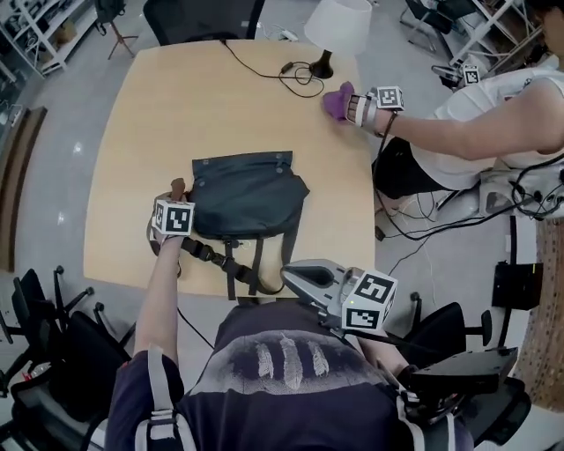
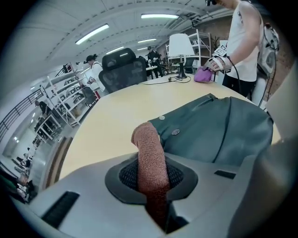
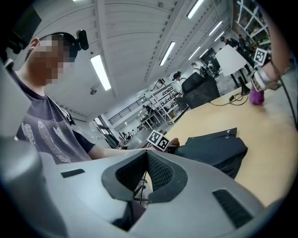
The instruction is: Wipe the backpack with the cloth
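Observation:
A dark grey backpack (image 1: 247, 198) lies flat in the middle of the wooden table (image 1: 176, 106), its straps hanging over the front edge. My left gripper (image 1: 178, 201) sits at the backpack's left edge, shut on a rolled brown cloth (image 1: 179, 187). In the left gripper view the brown cloth (image 2: 150, 158) sticks up between the jaws of the left gripper (image 2: 151, 179), its tip by the backpack (image 2: 219, 130) flap. My right gripper (image 1: 293, 271) is held off the table near my chest. In its own view the right gripper (image 3: 146, 174) is shut and holds nothing, and the backpack (image 3: 214, 148) lies beyond it.
Another person at the table's right side presses a purple cloth (image 1: 337, 99) on the far right corner with a gloved hand. A white lamp (image 1: 337, 26) and its cable (image 1: 291, 75) stand at the back. Office chairs (image 1: 53, 343) surround the table.

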